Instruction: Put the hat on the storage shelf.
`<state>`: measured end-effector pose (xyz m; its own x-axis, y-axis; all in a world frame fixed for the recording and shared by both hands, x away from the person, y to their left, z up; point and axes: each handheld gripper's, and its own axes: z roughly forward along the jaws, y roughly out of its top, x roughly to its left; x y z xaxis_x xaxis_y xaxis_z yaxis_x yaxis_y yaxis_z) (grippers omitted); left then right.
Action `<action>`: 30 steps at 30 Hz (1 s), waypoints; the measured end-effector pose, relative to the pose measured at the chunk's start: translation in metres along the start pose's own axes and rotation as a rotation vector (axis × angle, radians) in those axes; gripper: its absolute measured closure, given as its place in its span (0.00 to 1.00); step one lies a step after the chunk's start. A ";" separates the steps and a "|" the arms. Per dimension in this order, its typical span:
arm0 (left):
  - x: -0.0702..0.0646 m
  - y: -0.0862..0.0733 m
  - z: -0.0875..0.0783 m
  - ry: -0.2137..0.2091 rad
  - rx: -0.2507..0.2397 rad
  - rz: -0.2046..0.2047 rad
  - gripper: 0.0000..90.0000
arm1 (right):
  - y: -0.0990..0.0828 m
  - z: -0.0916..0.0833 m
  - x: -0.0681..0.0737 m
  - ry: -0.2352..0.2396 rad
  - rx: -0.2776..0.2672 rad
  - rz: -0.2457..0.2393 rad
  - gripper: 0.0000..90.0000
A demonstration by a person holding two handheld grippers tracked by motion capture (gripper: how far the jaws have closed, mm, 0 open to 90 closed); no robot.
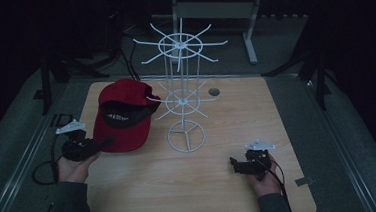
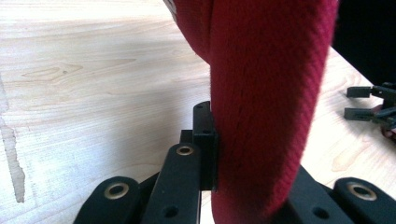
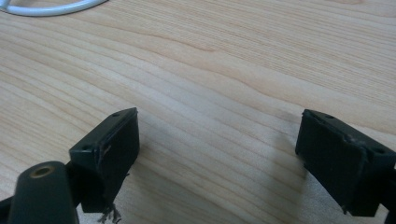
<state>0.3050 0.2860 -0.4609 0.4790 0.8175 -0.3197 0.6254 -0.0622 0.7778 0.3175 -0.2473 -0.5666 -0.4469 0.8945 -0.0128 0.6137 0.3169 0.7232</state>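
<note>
The left hand-held gripper (image 1: pixel 103 141) is clamped on the brim of the red cap (image 1: pixel 124 115), which hangs tilted at the left of the worktop (image 1: pixel 232 193), its crown up against a lower arm of the white wire rack (image 1: pixel 183 99). In the left gripper view the brim (image 2: pixel 266 107) runs straight up between the jaws, one black pad pressed flat on its side. The right hand-held gripper (image 1: pixel 231 164) rests low at the right, well apart from the cap; in its own view the jaws stand wide with bare wood between them (image 3: pixel 215 140).

The step in hand looks like hanging the cap on the rack. To do it well, keep the grip firm on the brim so the cloth does not slide, and lift so the cap's opening or back strap clears the hook tip before lowering it on. The rack is light wire on a ring base (image 1: pixel 185 135) and may tip or turn if pushed sideways; the free right gripper could steady the post.

No containers are on the worktop; the rack's other hooks look bare.
</note>
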 end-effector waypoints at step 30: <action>-0.008 0.009 -0.023 0.035 -0.140 0.032 0.95 | 0.000 0.000 0.000 0.000 -0.001 -0.002 0.15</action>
<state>0.2930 0.2917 -0.4391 0.4738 0.8360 -0.2767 0.5170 -0.0097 0.8559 0.3176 -0.2474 -0.5666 -0.4479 0.8940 -0.0144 0.6121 0.3183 0.7238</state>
